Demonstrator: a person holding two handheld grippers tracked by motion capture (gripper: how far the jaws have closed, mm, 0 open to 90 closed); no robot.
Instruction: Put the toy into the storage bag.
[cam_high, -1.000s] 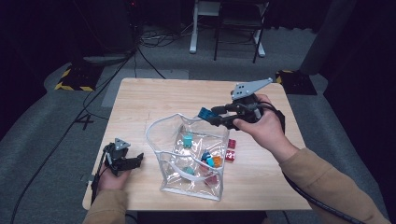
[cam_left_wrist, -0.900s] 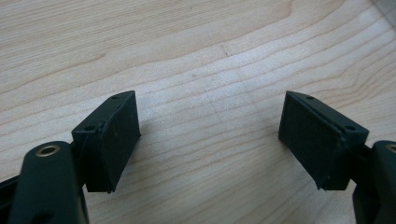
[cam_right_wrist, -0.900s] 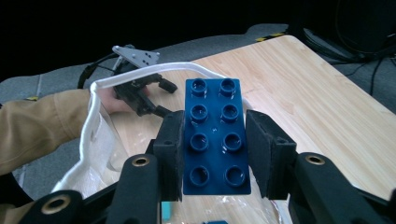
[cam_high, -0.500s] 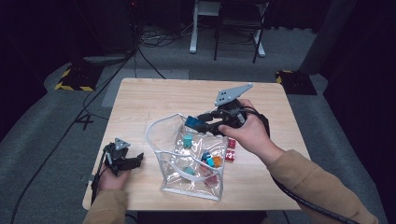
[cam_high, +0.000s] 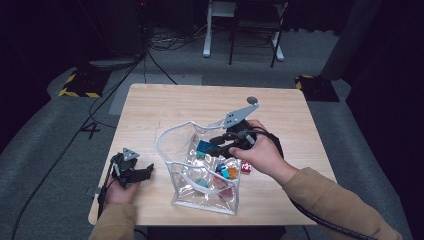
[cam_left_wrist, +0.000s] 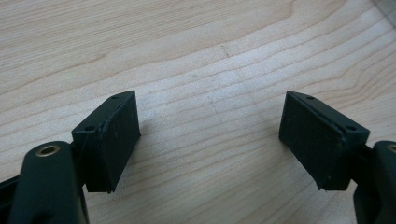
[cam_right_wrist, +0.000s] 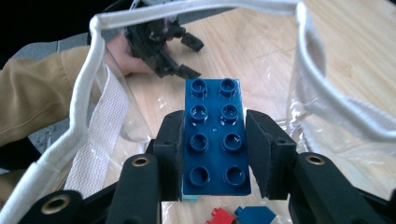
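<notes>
blue studded brick (cam_right_wrist: 214, 138) level, over clear bag (cam_right_wrist: 100, 140).

We note a light wooden table (cam_high: 165, 107) with visible grain, squarish top, standing on a grey floor (cam_high: 45, 135). Directly on it stands a clear plastic bag (cam_high: 200, 192) with a white-trimmed open mouth, placed toward the near edge, right of centre. A small red brick (cam_high: 246, 168) lies on the tabletop just beside the bag's right wall. The far half of the tabletop is bare wood.

Left tongs (cam_high: 145, 172) rest low, jaws wide apart; right tongs (cam_high: 212, 149) clamp something, tilted downward.
</notes>
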